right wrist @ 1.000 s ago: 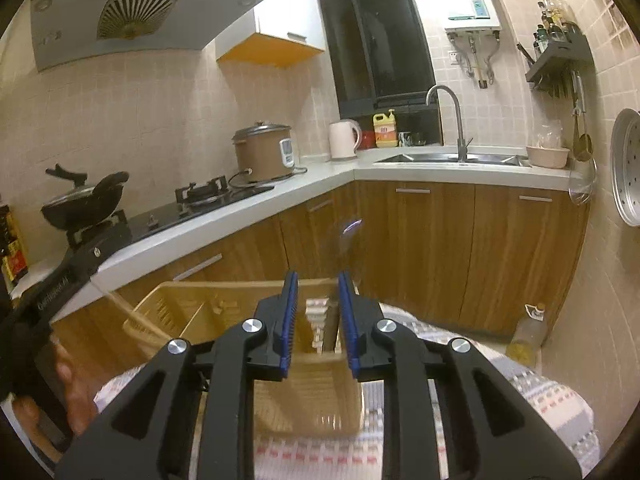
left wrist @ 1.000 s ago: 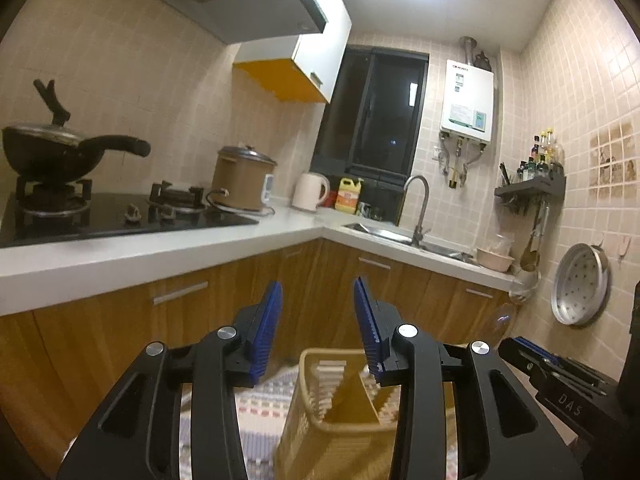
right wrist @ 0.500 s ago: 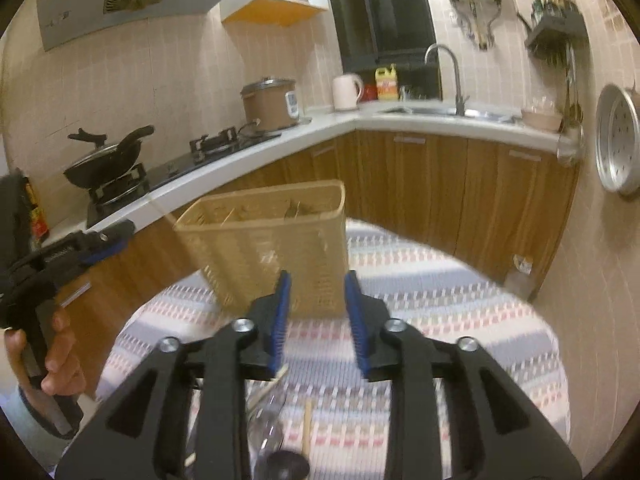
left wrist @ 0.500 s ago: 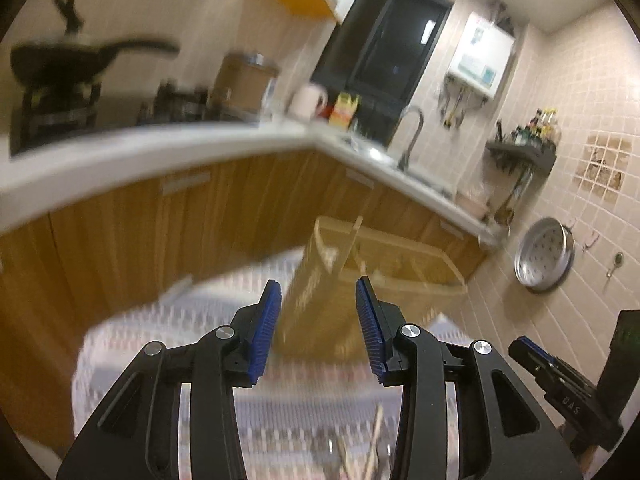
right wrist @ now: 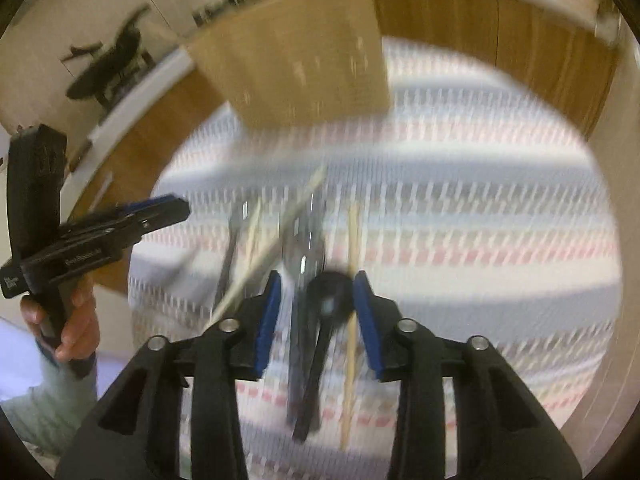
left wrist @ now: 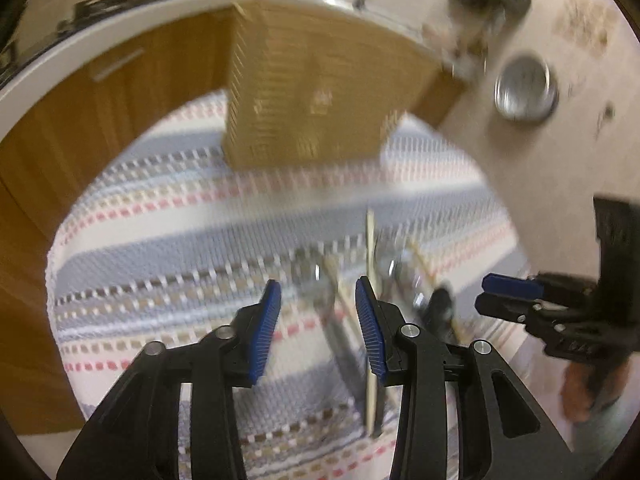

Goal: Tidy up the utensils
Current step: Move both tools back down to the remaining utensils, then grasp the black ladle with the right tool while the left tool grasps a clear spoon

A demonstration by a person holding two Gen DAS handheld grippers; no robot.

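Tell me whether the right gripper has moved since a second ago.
Yes. The right gripper has tipped down: the yellow basket slid to the frame top, and the utensils now lie below the closing jaws.

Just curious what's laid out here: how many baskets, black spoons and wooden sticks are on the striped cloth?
Basket: 1
Black spoon: 1
Wooden sticks: 3
Total: 5. The metal pieces are too blurred to count.

blur: both views smeared | basket (left wrist: 308,92) top cut by frame, contents unseen | utensils (right wrist: 304,280) streaked, kinds unclear, some run behind the right gripper (right wrist: 316,300) fingers | counter items unreadable | person: only a hand (right wrist: 76,328) shows
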